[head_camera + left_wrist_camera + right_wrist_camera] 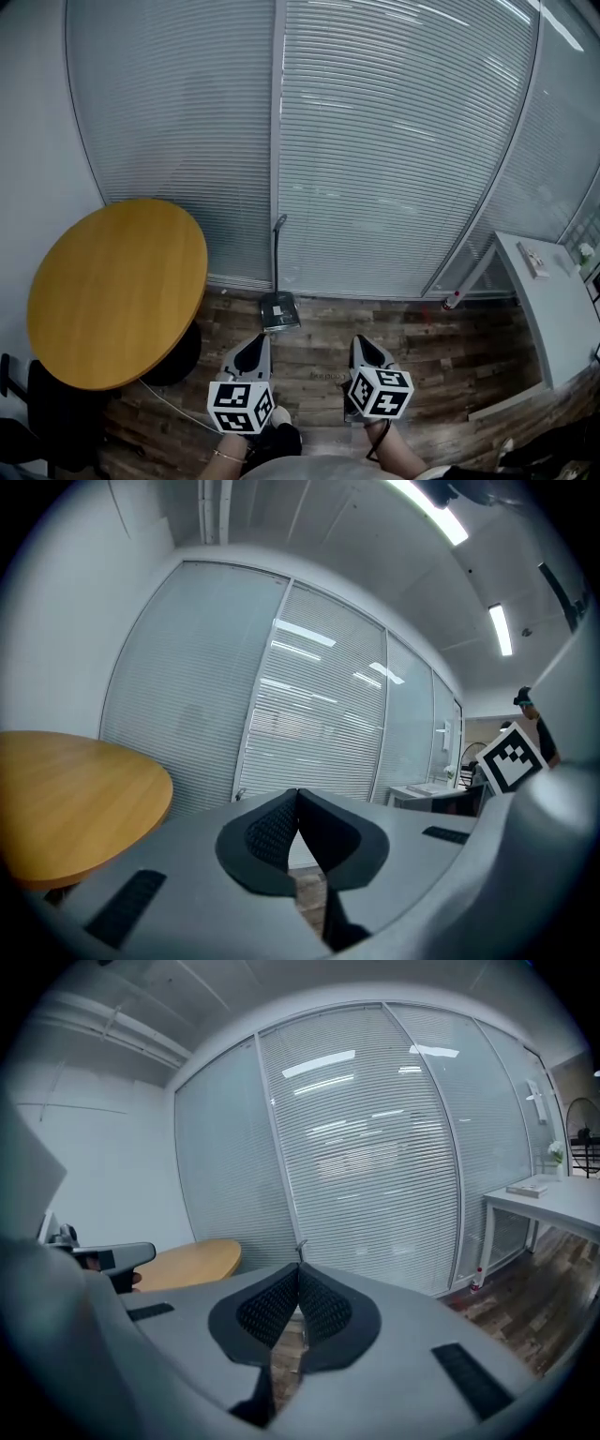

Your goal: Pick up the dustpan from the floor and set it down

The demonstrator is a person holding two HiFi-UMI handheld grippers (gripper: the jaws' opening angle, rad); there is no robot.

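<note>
A dark dustpan (279,310) stands on the wooden floor against the blinds, its long handle (277,253) upright. My left gripper (253,348) hangs just below and left of the pan, jaws together with nothing between them. The right gripper (367,349) is level with it, to the pan's lower right, shut and empty too. In the left gripper view the left gripper (297,796) shows its tips touching, with the dustpan hidden behind the jaws. In the right gripper view the right gripper (300,1271) is closed and the handle's top (301,1245) pokes up above the tips.
A round wooden table (117,286) stands at the left, with a dark chair (47,412) below it. A white desk (553,309) is at the right. A small red-capped bottle (452,300) sits by the glass wall. Slatted blinds (375,141) fill the far side.
</note>
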